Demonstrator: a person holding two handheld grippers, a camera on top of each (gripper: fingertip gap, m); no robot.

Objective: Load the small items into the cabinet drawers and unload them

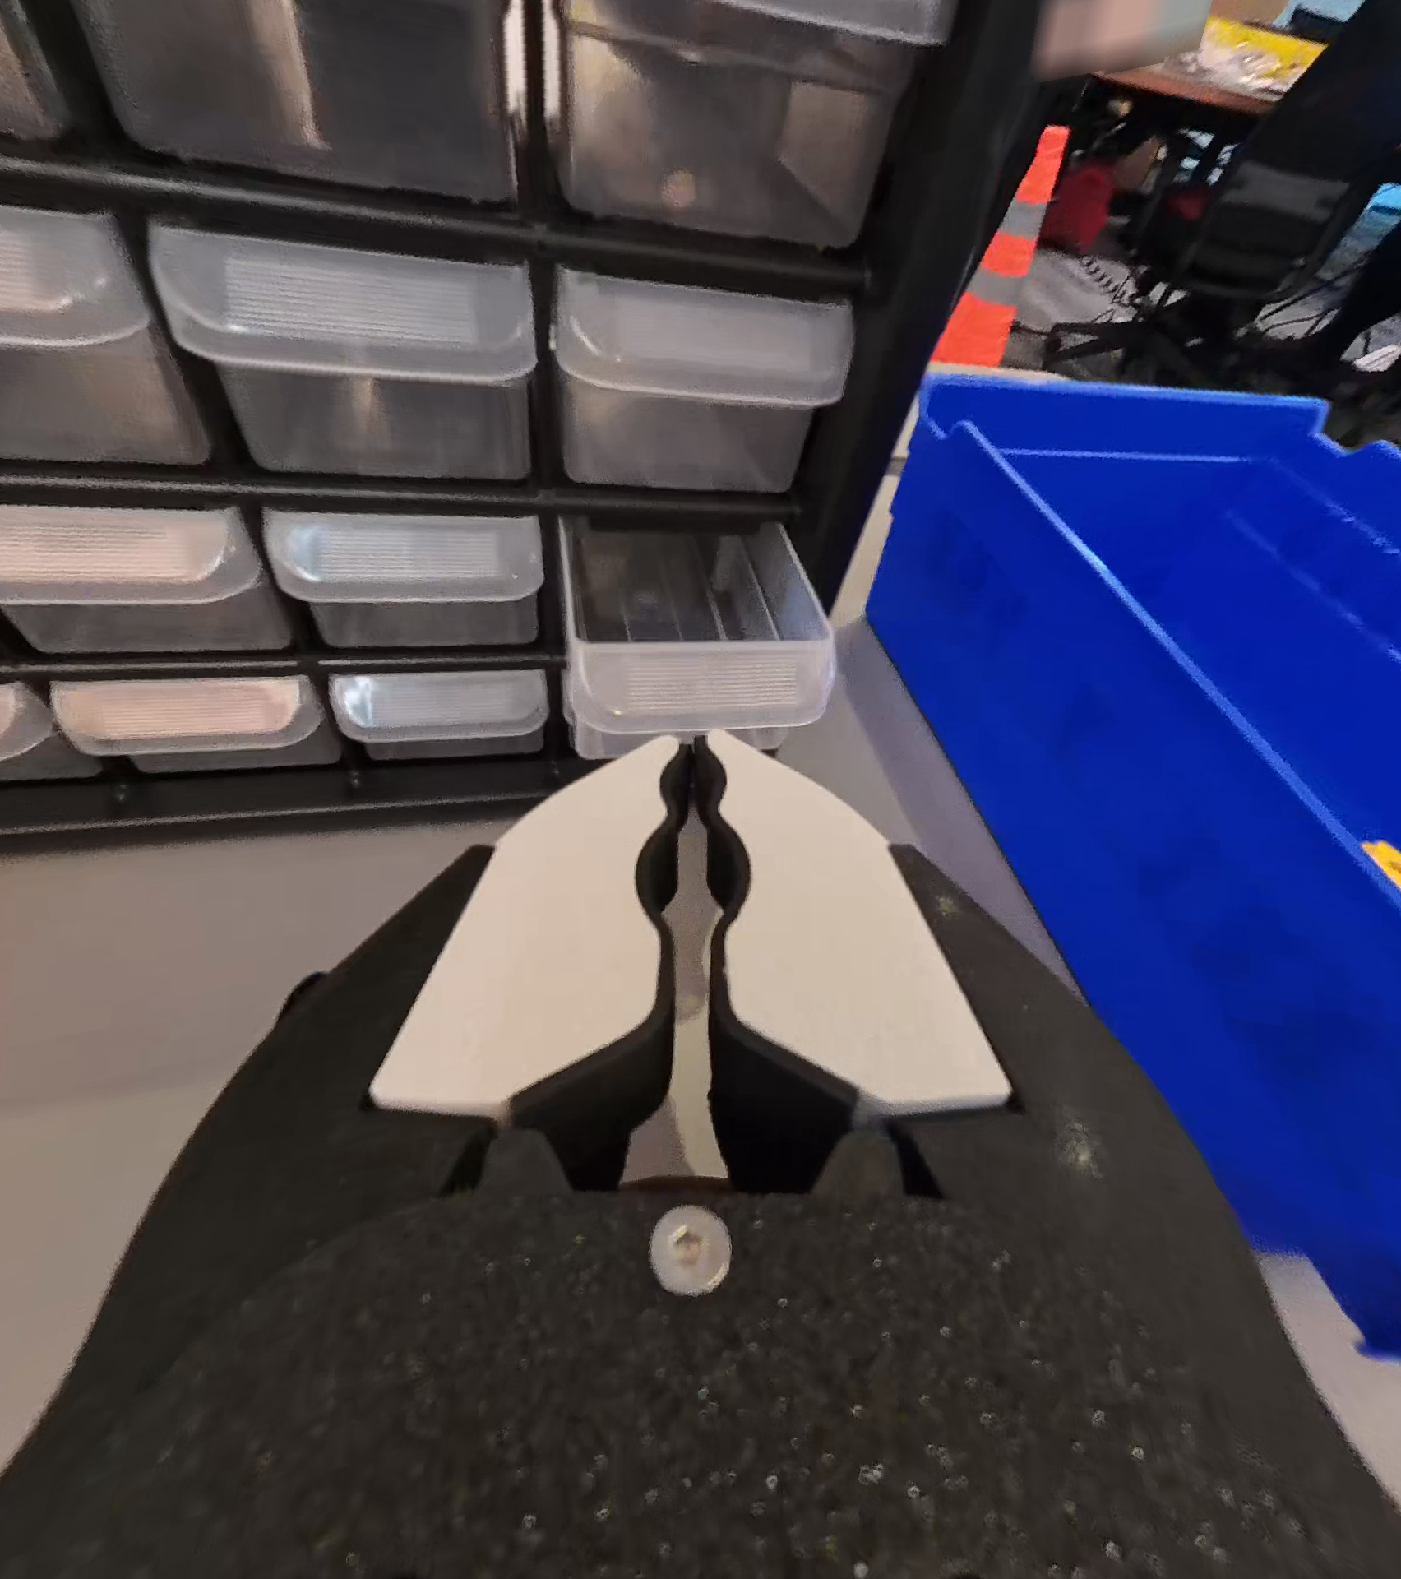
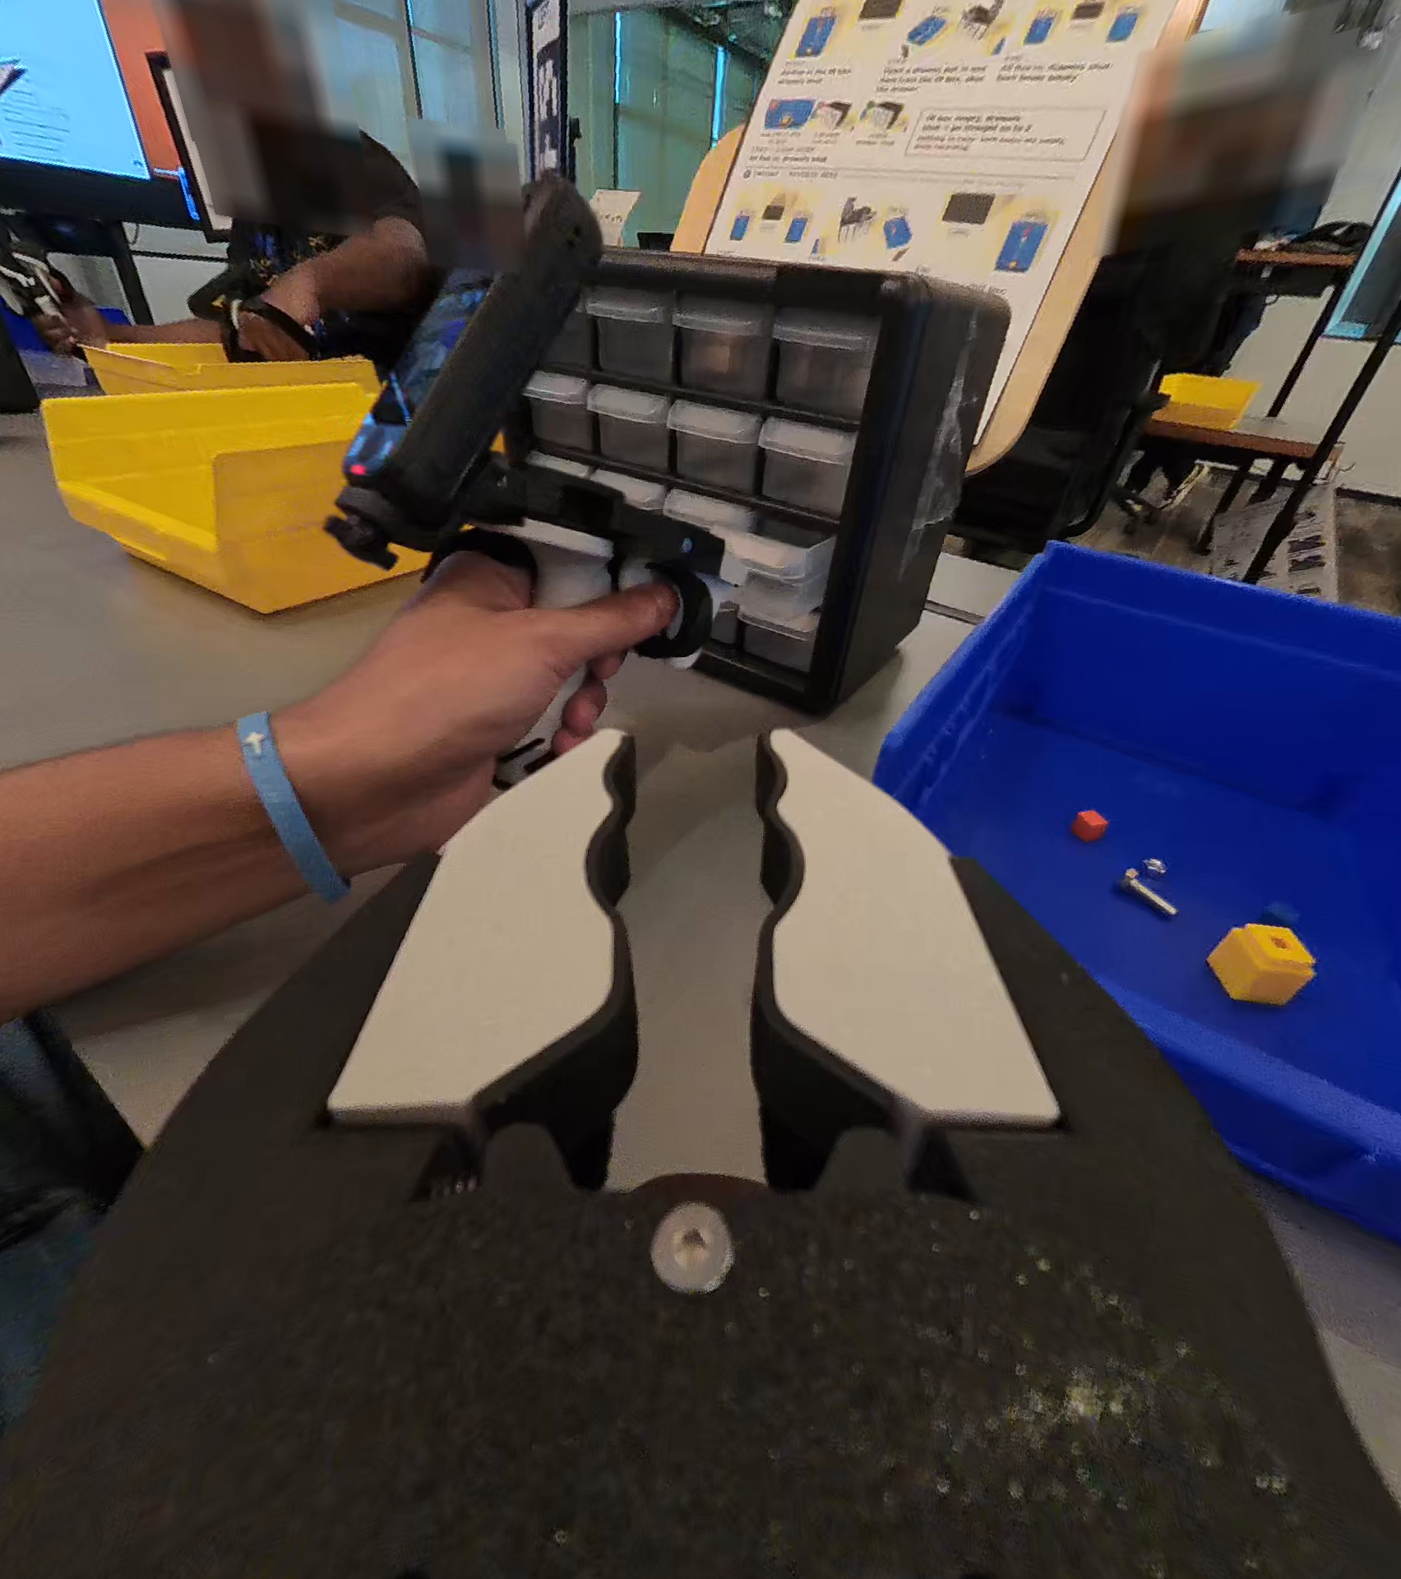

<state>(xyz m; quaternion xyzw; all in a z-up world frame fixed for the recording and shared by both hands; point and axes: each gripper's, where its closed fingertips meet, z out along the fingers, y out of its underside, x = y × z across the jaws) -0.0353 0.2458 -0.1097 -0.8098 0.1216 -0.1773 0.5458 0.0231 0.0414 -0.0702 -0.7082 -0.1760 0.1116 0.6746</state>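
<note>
A black cabinet (image 1: 424,491) of clear plastic drawers stands on the grey table; it also shows in the right wrist view (image 2: 893,478). One clear drawer (image 1: 697,683) in the rightmost column, second row from the bottom, is pulled part way out and looks empty. My left gripper (image 1: 693,754) is shut with its tips pinched at the lower front lip of that drawer. My right gripper (image 2: 693,752) is open and empty, low over the table in front of the cabinet. A blue bin (image 2: 1107,683) to the right holds a red cube (image 2: 1090,825), a bolt (image 2: 1147,893), a nut (image 2: 1156,867) and a yellow block (image 2: 1263,963).
A person's hand (image 2: 466,683) with a blue wristband holds the left gripper's handle. Yellow bins (image 2: 210,478) stand on the table to the left of the cabinet. An instruction board (image 2: 919,128) leans behind the cabinet. The blue bin (image 1: 1192,769) sits close to the cabinet's right side. My hands' fingertips stand some 20 cm from each other. The black cabinet (image 1: 424,491) lies around 8 cm away from my left fingertips. My right wrist view (image 2: 719,490) looks at it from another angle.
</note>
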